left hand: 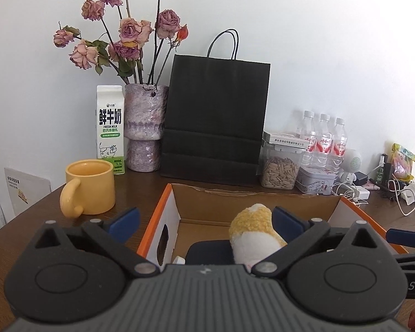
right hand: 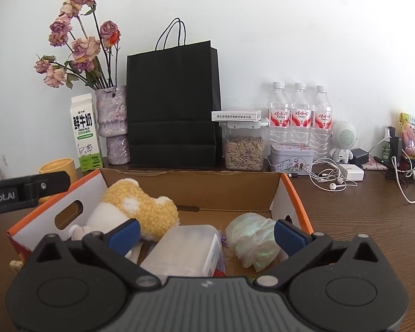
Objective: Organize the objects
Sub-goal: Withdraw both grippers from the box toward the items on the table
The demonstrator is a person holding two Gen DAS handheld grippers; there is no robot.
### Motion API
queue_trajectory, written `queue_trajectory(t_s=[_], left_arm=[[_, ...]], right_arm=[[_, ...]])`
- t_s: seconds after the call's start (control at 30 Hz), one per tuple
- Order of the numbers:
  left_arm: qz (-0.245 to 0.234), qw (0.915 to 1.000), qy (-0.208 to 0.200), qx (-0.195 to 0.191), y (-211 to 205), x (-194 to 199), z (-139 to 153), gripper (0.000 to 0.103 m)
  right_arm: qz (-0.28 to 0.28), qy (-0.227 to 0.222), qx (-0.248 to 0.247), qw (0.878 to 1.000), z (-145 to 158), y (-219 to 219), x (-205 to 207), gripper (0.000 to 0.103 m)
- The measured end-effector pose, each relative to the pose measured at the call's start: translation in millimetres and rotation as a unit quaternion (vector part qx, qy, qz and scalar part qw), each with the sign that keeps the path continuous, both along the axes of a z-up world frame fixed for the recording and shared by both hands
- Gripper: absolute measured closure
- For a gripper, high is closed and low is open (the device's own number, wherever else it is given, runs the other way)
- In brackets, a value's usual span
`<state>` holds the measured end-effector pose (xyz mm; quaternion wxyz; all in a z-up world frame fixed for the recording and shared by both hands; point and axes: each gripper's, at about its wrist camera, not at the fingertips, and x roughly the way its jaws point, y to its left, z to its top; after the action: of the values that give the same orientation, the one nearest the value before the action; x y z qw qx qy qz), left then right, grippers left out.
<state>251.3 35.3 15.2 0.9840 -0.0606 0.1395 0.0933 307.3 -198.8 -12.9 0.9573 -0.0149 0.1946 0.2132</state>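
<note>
Home desk: dried roses [left hand: 130, 31], milk carton [left hand: 110, 128], chargers [right hand: 351, 172].

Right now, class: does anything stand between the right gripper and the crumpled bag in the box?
Nothing visible does. The right gripper is open above the cardboard box, and the crumpled bag lies uncovered just inside its right fingertip, beside the plastic container.

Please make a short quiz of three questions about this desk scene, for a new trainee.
1. True or false: the plush toy lies inside the box.
2. How many water bottles stand by the wall? A) two B) three C) four
3. Fill in: the milk carton stands to the left of the ____.

Key: 1 true. 2 B. 3 vase. Extra note: the left claw and the right claw are both open and hold nothing.
</note>
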Motion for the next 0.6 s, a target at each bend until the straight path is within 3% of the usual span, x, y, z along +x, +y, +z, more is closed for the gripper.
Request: queue_trajectory(t_s=[0.6], left_arm=[[-0.025,0.9996,0.004,0.015,-5,-21,-7,0.0]], right_arm=[[0.007,-0.001,-0.006,1.0,0,-10,-15,0.0]])
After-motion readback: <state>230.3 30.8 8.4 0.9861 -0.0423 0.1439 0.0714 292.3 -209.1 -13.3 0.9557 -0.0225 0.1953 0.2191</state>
